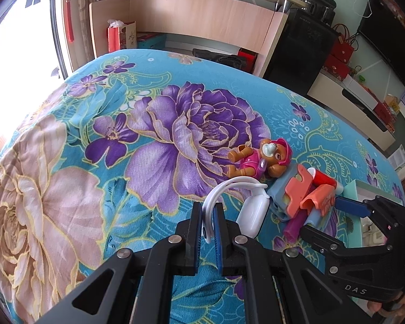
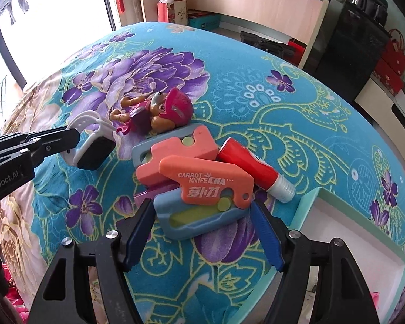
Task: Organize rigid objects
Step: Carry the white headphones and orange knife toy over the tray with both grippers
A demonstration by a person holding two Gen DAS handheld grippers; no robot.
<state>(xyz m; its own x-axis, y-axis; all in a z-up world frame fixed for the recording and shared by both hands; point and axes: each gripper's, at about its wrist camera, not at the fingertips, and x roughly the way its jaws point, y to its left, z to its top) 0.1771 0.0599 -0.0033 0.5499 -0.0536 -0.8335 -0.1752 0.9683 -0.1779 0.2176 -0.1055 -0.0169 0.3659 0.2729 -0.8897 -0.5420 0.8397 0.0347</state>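
Observation:
My left gripper [image 1: 208, 210] is shut on the white strap of a smartwatch [image 1: 252, 213]; the watch [image 2: 90, 145] has a black screen and hangs just above the floral cloth. My right gripper [image 2: 202, 210] is open, its fingers either side of a blue toy knife [image 2: 194, 221]. An orange carrot knife [image 2: 208, 182] lies on the blue one, beside another orange-and-blue one [image 2: 175, 151]. A red toy flashlight [image 2: 253, 167] and a toy dog in a pink cap [image 2: 159, 113] lie just behind.
A mint-edged white box [image 2: 351, 245] sits at the right on the cloth-covered table [image 1: 67, 162]. A wooden shelf unit [image 1: 202, 13] and black cabinet [image 1: 297, 48] stand beyond the table's far edge.

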